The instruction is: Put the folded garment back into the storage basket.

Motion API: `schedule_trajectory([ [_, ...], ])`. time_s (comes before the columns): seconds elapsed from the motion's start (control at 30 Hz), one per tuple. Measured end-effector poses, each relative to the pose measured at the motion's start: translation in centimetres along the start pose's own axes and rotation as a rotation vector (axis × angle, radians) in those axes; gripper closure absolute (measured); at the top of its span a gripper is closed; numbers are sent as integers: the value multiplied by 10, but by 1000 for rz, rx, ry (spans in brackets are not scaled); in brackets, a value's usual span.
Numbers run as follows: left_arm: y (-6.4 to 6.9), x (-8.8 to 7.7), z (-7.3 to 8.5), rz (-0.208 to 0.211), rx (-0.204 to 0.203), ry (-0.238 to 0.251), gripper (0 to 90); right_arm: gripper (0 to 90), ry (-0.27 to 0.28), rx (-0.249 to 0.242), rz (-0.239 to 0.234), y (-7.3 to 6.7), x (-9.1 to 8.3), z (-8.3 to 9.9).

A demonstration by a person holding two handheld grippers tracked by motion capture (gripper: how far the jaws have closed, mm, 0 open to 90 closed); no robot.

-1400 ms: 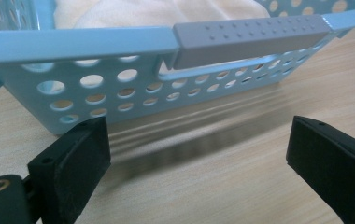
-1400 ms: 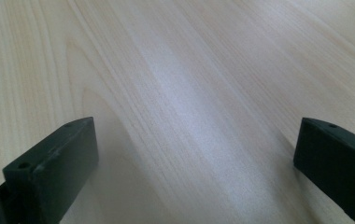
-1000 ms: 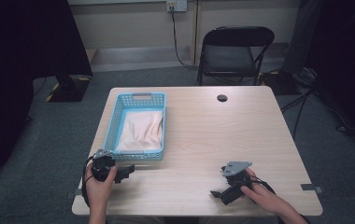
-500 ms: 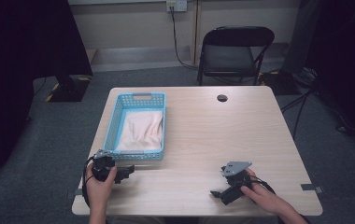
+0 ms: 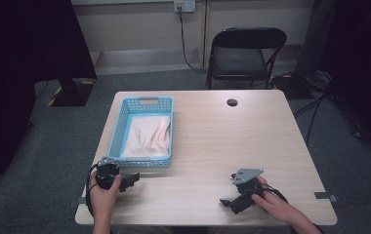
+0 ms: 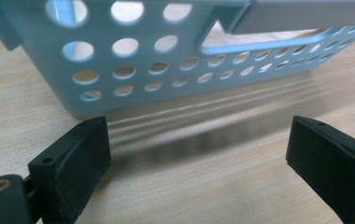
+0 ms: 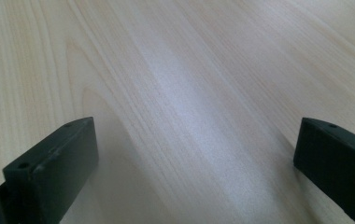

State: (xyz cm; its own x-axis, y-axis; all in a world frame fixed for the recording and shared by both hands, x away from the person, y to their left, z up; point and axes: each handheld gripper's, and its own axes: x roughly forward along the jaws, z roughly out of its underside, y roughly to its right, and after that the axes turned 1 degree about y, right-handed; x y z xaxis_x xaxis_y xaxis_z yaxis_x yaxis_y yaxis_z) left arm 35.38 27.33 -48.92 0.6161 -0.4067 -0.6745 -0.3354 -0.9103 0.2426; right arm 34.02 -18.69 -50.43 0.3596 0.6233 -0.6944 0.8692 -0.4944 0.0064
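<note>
The left gripper (image 5: 133, 178), jaws wide, rests at the table's (image 5: 222, 141) near edge, just beside the blue basket (image 5: 125, 122). The right gripper (image 5: 228, 202), also wide, lies near the near right corner.

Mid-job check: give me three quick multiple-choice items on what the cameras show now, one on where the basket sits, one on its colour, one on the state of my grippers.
1. Where is the basket on the table?
A. left half
B. right half
C. on the chair

2. What colour is the basket?
A. red
B. light blue
C. black

3. How do the jaws of the left gripper and the right gripper stand?
A. both open
B. both shut
C. left shut on the cloth

Answers:
1 A, it lies left of centre in the high view.
2 B, its perforated wall is light blue.
3 A, each gripper view shows a wide gap with bare wood between the jaws.
</note>
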Motion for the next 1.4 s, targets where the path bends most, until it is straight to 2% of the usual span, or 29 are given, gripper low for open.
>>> schedule_trajectory([
  [0.4,-2,3,2,-7,4,-9,61,0,0,0,0,0,0,0],
  [1.4,7,7,5,-56,85,-25,37,0,0,-1,0,0,0,0],
])
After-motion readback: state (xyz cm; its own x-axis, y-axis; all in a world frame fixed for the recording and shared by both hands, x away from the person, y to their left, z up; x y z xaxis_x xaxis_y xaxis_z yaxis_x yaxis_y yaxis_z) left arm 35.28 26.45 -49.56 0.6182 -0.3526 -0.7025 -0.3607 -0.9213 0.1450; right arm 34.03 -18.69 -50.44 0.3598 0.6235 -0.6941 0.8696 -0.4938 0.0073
